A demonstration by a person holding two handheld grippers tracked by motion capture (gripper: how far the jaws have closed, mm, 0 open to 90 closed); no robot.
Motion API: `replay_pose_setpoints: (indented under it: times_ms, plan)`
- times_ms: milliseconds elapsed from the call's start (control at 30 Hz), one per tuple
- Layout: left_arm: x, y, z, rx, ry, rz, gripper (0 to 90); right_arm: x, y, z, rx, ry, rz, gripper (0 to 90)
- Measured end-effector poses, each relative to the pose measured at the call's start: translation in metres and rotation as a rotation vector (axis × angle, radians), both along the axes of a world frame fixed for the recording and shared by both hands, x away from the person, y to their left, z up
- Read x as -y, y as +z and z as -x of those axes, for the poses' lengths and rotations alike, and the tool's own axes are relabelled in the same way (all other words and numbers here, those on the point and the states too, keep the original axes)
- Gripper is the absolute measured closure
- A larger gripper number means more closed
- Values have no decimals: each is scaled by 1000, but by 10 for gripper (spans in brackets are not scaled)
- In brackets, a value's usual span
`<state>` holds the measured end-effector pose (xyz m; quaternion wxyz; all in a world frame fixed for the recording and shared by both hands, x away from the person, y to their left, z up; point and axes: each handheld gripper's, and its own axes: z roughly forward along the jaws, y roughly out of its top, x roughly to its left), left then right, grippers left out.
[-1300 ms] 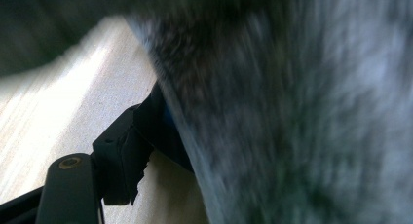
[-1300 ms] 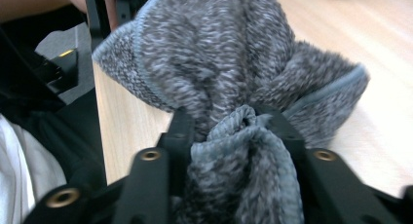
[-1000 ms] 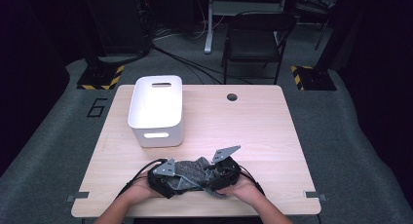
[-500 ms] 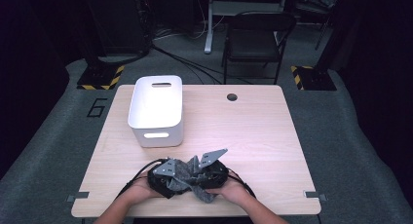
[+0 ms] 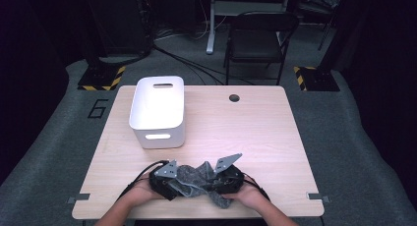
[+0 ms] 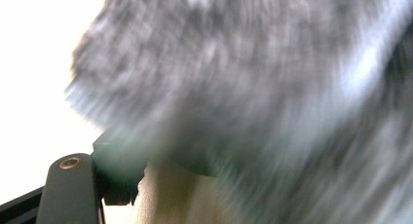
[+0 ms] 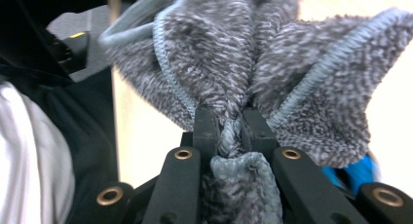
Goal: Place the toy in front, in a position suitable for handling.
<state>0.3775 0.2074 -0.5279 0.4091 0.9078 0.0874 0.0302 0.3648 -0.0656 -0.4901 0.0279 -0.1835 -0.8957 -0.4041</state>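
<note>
The grey towel (image 5: 194, 179) lies bunched between both grippers, well short of the white bin (image 5: 158, 113). Right gripper (image 7: 229, 131) has just closed, pinching its fold; left gripper (image 5: 164, 179) seems clamped on its other end.

Grey speckled fluffy cloth (image 5: 194, 182) with pale blue stitched hem, crumpled and bunched, at near edge of bench (image 5: 255, 132); one gathered fold pinched tight, remainder drooping loosely in soft folds.

One cloth (image 5: 194, 179), one bin (image 5: 158, 110) (white)
</note>
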Motion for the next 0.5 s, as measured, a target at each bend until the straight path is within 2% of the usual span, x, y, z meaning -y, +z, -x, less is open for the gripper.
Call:
replay_pose_setpoints:
  times_ms: [67,100,133,167,233,300,400,433,467,500]
  plan:
    - [0,0,0,-1,0,0,244,13,1,-4,12,-52,27,797]
    - [0,0,0,-1,0,0,244,13,1,-4,12,-52,27,797]
    - [0,0,0,-1,0,1,244,24,-1,-8,5,-108,39,797]
    - [0,0,0,-1,0,1,244,27,-1,-10,1,-133,35,796]
    - [0,0,0,-1,0,1,244,28,0,-11,8,-143,30,795]
    - [0,0,0,-1,-1,1,243,24,2,-12,19,-150,10,794]
    - [0,0,0,-2,1,0,243,-5,6,-14,27,-118,-32,790]
    - [0,0,0,-2,1,0,244,-5,6,-14,27,-118,-32,790]
    - [0,0,0,-1,0,1,244,-22,6,-17,29,-98,-51,781]
    - [0,0,0,-1,0,1,243,-29,5,-18,32,-91,-54,774]
